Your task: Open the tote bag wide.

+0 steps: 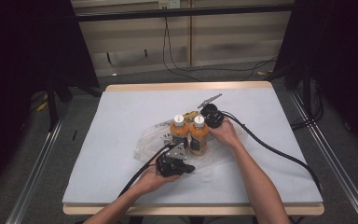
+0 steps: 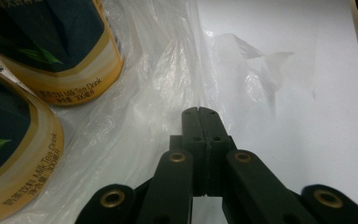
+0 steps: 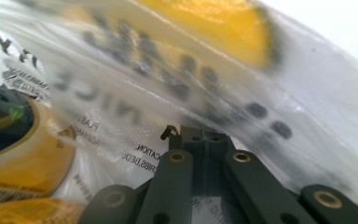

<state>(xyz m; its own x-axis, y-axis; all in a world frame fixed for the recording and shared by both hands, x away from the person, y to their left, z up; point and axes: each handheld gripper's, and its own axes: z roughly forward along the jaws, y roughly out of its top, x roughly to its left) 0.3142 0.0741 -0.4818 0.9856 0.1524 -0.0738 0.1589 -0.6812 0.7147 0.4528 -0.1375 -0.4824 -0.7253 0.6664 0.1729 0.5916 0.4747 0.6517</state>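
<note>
Two orange milk-tea bottles with white caps, one [image 1: 179, 133] to the left of the other [image 1: 198, 135], stand upright side by side on a clear plastic bag [image 1: 149, 137] in the middle of the table. My left gripper [image 1: 191, 169] lies low just in front of them. Its jaws meet, and the bag's creases [image 2: 158, 84] run into the tips of the left gripper [image 2: 199, 111]. Both bottles [image 2: 51, 46] [image 2: 9, 154] stand to its left. My right gripper [image 1: 207, 120] is behind the right bottle. It [image 3: 199, 135] is shut on printed bag film [image 3: 168, 70], which rises close over it.
A white sheet [image 1: 121, 107] covers the wooden table, with bare room to the left, right and back. Black cables [image 1: 270, 149] trail from both grippers over the sheet. Dark stands and floor rails flank the table.
</note>
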